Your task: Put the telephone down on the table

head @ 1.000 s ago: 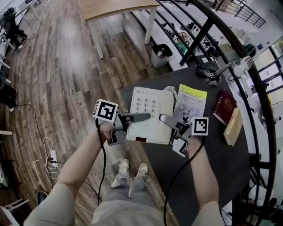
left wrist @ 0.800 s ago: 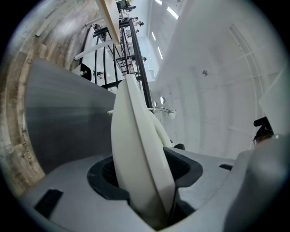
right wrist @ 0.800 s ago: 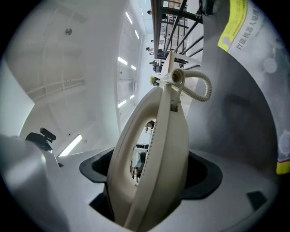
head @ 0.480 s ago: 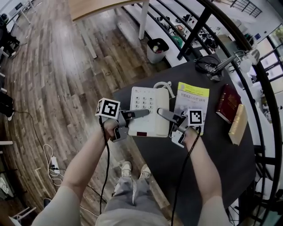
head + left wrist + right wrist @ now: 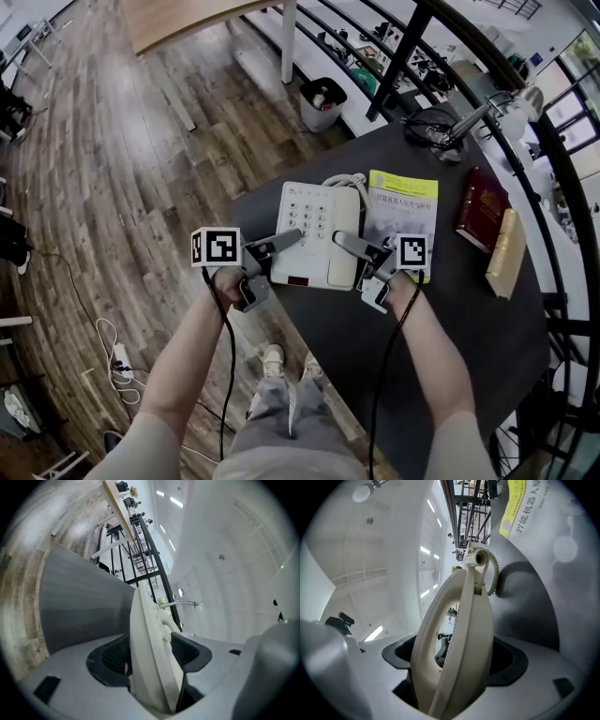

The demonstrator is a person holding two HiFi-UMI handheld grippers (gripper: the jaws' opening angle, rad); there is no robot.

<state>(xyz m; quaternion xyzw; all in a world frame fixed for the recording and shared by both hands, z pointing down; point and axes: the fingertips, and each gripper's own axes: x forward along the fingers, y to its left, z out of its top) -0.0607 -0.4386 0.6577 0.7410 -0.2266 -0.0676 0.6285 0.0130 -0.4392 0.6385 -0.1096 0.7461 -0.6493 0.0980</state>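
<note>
The cream telephone (image 5: 314, 234) lies flat on the black table (image 5: 403, 347) near its left corner, keypad up, coiled cord (image 5: 342, 181) at its far end. My left gripper (image 5: 286, 242) straddles the telephone's left edge; its jaws are opening, and in the left gripper view the telephone's edge (image 5: 150, 644) stands between the pads with a dark slit beside one pad. My right gripper (image 5: 349, 246) is shut on the right side, where the handset lies. The right gripper view shows the telephone (image 5: 459, 639) filling the gap between the pads, cord (image 5: 493, 576) beyond.
A yellow-and-white booklet (image 5: 403, 211) lies just right of the telephone. A red book (image 5: 480, 220) and a tan book (image 5: 508, 255) sit further right. A desk lamp with coiled cable (image 5: 436, 127) stands at the far corner. A bin (image 5: 319, 101) is on the wooden floor beyond.
Both grippers came down with the telephone, which now rests on the table near the booklet. The left gripper's marker cube has shifted left, away from the telephone.
</note>
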